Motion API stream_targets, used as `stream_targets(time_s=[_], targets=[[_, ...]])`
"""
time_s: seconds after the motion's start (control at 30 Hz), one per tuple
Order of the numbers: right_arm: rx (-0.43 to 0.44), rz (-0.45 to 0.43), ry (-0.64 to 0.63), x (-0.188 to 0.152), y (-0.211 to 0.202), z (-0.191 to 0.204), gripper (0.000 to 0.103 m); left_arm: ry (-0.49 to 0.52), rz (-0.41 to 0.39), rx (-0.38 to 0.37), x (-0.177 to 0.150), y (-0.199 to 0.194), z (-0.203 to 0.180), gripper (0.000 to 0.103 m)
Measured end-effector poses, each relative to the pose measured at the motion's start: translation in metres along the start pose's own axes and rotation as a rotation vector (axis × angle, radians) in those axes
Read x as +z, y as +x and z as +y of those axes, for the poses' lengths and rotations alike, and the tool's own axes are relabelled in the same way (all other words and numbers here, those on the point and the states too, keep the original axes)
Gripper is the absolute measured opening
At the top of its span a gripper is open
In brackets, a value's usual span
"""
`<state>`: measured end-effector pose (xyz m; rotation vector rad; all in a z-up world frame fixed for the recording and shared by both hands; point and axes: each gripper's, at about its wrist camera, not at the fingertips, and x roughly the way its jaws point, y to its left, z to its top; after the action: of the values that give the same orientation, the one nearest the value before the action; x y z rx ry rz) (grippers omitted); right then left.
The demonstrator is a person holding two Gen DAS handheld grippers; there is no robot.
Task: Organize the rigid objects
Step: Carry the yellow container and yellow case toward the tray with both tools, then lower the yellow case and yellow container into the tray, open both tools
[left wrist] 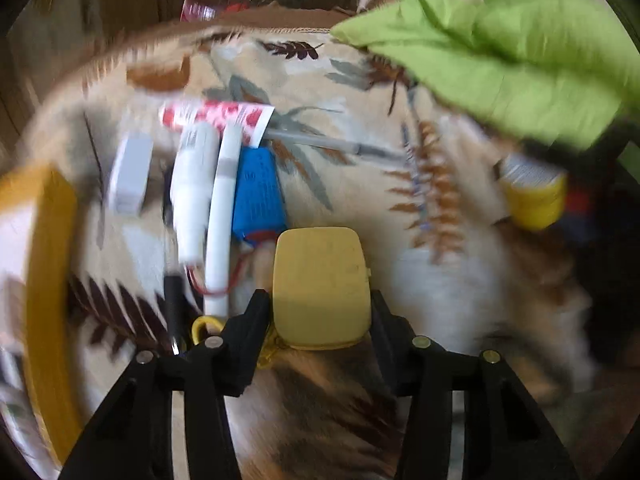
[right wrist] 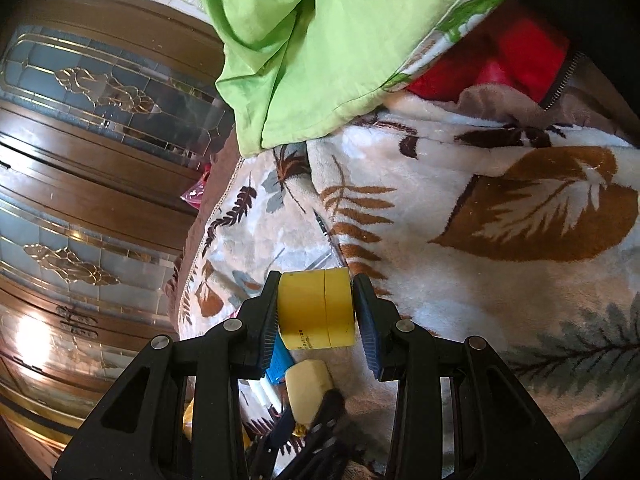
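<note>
Blanket (left wrist: 400,92) with a leaf print covers the bed under both my tools, and a green cloth (left wrist: 520,64) lies bunched at its far right.

My left hand-held gripper (left wrist: 320,312) is closed on a flat yellow case (left wrist: 320,284), one black finger against each of its side edges. Just beyond the case, to the left, a row of things lies side by side on the blanket: a blue pack (left wrist: 258,196) with red wires, a white tube (left wrist: 222,216), a fatter white tube (left wrist: 192,192) and a grey box (left wrist: 130,176). A red-and-white tube (left wrist: 216,118) lies across the far ends of them, and a grey pen (left wrist: 332,144) lies to its right. A yellow ring (left wrist: 44,300) fills the left edge; the left view is blurred, so I cannot tell what it is.

My right hand-held gripper (right wrist: 316,308) clamps a yellow jar (right wrist: 316,308) by its two flat ends, so the jar lies on its side above the blanket. In the right wrist view the case sits below the jar, with the blue pack beside it. A wooden cabinet (right wrist: 100,184) with glass panels stands past the bed's edge.
</note>
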<state>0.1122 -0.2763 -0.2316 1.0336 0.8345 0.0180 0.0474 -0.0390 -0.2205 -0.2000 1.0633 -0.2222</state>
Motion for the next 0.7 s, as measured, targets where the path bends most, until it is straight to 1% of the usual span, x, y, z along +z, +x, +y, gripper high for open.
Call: stream_targets(time_s=[0.03, 0.17, 0.23, 0.27, 0.3, 0.33, 0.37, 0.4, 0.53, 0.57, 0.63, 0.67, 0.7], targets=[[0.001, 0.002, -0.002, 0.000, 0.000, 0.001, 0.035, -0.015, 0.006, -0.004, -0.002, -0.001, 0.003, 0.047], [0.004, 0.000, -0.013, -0.002, -0.001, 0.004, 0.035, -0.002, 0.014, 0.046, -0.004, 0.007, 0.000, 0.049], [0.009, 0.002, -0.012, -0.002, -0.001, 0.004, 0.035, 0.030, 0.026, 0.098, 0.000, 0.016, -0.008, 0.051], [0.008, 0.000, -0.012, -0.002, -0.001, 0.004, 0.035, 0.048, 0.044, 0.126, 0.003, 0.023, -0.012, 0.052], [0.009, 0.000, -0.009, -0.002, -0.001, 0.004, 0.035, 0.082, 0.060, 0.174, 0.004, 0.032, -0.017, 0.052], [0.012, 0.001, -0.005, -0.002, -0.001, 0.003, 0.035, 0.129, 0.050, 0.220, 0.004, 0.036, -0.025, 0.051], [0.009, 0.003, -0.005, -0.002, 0.000, 0.002, 0.035, 0.151, 0.043, 0.237, 0.004, 0.037, -0.030, 0.050], [0.008, 0.009, -0.004, -0.002, 0.002, 0.002, 0.035, 0.153, 0.039, 0.237, 0.003, 0.036, -0.030, 0.049], [0.028, 0.013, -0.005, -0.002, 0.003, 0.002, 0.035, 0.072, -0.018, 0.136, -0.002, 0.006, -0.009, 0.049], [0.042, 0.015, -0.011, -0.002, 0.003, 0.003, 0.035, 0.027, -0.030, 0.080, -0.005, -0.007, 0.000, 0.049], [0.094, 0.029, -0.043, -0.004, 0.005, 0.011, 0.035, -0.040, -0.055, 0.000, -0.011, -0.029, 0.014, 0.049], [0.148, 0.046, -0.070, -0.006, 0.007, 0.019, 0.035, -0.067, -0.072, -0.022, -0.012, -0.040, 0.020, 0.049], [0.176, 0.055, -0.088, -0.009, 0.008, 0.025, 0.035, -0.094, -0.090, -0.042, -0.015, -0.052, 0.028, 0.049]])
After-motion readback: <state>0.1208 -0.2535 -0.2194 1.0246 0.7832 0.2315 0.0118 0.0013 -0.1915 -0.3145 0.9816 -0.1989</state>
